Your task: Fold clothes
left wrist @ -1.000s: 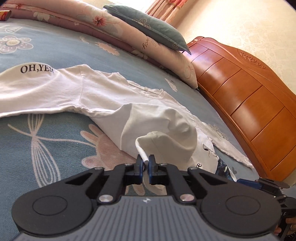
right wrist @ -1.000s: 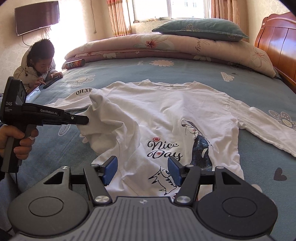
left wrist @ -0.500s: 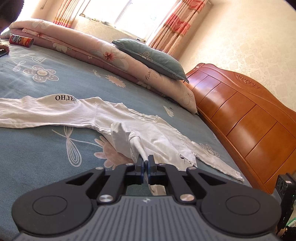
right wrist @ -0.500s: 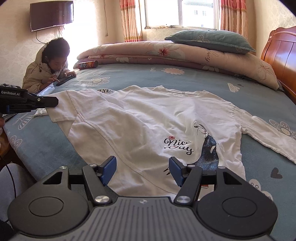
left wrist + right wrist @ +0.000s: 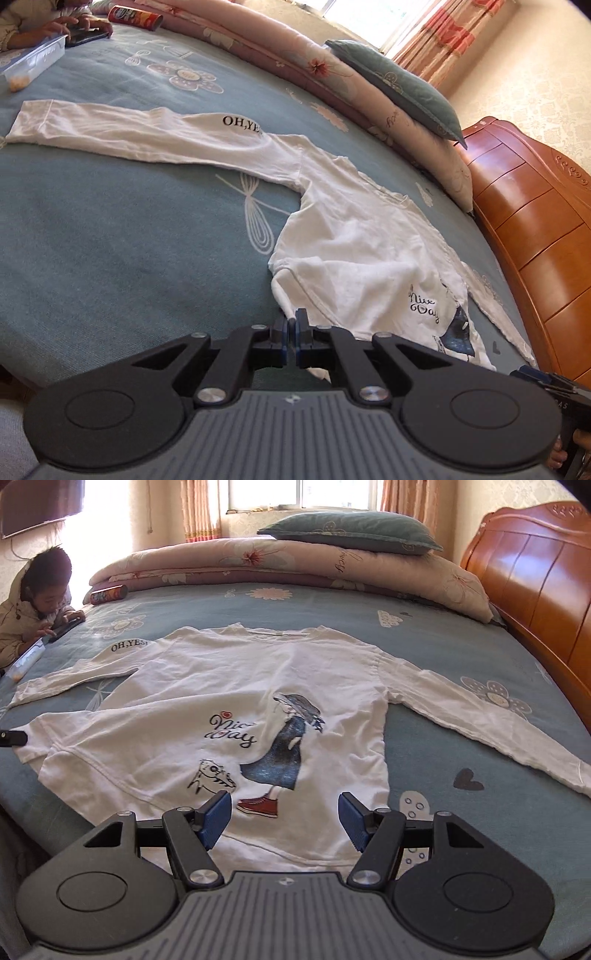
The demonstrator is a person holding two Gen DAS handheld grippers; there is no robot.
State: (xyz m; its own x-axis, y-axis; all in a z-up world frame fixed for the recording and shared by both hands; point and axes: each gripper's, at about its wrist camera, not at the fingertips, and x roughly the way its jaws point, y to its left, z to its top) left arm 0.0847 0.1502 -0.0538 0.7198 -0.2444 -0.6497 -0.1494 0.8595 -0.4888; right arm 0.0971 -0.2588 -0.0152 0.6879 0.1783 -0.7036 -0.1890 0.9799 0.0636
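A white long-sleeved shirt [image 5: 229, 686] with a "Nice Day" print lies face up on the blue bedspread [image 5: 461, 653], both sleeves spread out. In the left wrist view my left gripper [image 5: 293, 325] is shut on the shirt's [image 5: 354, 258] lower hem corner, and a thin strip of cloth runs into its jaws. Its tip [image 5: 11, 737] shows at the far left of the right wrist view, holding that corner pulled outward. My right gripper [image 5: 284, 816] hovers open over the bottom hem near the printed red shoes, with nothing pinched.
A rolled floral quilt [image 5: 295, 565] with a grey-green pillow [image 5: 351, 531] lies along the far side. The wooden headboard [image 5: 535, 590] stands at the right. At the far left a person [image 5: 40, 602] leans on the bed, beside a snack can [image 5: 109, 594] and a clear box [image 5: 33, 62].
My left gripper has drawn the hem corner out to the left, so the bunched, lifted cloth now lies flat. My right gripper has shifted along the hem, still open.
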